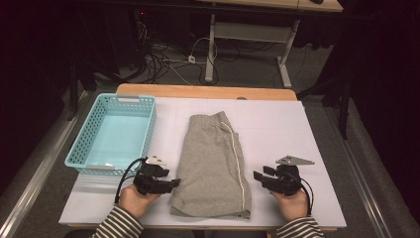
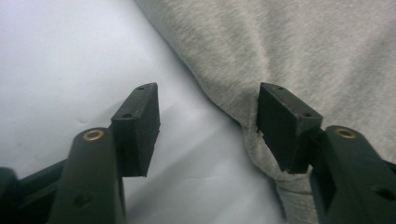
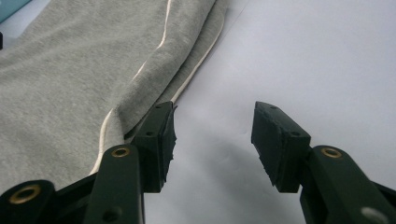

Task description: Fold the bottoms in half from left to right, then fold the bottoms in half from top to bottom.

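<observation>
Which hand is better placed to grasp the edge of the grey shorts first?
Left: the open left tongs already straddle the edge of the grey shorts. The open right tongs stand just beside it.

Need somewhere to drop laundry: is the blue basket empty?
Empty: the blue basket shows its bare floor, and the shorts lie beside it.

Black two-jaw left tool [image 1: 174,182] and right tool [image 1: 257,176], brass screws, trailing black cables, striped sleeves [image 1: 119,225].
</observation>
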Demonstrator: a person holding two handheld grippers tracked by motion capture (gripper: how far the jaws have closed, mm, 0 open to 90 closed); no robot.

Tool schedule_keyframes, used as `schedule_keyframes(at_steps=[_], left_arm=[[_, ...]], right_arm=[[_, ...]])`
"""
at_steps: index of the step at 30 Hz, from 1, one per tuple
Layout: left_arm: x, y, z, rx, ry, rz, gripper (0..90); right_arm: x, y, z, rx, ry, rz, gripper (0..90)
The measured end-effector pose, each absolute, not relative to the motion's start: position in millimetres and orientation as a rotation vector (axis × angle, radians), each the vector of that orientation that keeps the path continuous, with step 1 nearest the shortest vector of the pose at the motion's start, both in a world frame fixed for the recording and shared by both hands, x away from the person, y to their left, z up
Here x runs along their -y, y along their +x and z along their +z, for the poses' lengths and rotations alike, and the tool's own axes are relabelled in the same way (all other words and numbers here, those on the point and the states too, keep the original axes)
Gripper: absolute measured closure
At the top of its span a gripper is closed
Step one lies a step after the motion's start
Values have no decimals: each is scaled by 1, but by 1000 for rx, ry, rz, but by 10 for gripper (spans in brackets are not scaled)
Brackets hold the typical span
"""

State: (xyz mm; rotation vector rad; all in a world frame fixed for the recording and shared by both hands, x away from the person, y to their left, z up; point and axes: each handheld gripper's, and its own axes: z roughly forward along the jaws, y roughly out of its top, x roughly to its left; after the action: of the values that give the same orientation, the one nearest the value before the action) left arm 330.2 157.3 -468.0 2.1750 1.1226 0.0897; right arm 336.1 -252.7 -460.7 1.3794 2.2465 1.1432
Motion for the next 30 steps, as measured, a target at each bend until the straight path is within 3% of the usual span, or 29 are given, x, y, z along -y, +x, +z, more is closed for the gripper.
schedule_keyframes(at_steps=[30], left_arm=[[-162,328,-448,-1084,2088,151,381]], right_arm=[[244,346,-451,-2225,1300,1225,516]])
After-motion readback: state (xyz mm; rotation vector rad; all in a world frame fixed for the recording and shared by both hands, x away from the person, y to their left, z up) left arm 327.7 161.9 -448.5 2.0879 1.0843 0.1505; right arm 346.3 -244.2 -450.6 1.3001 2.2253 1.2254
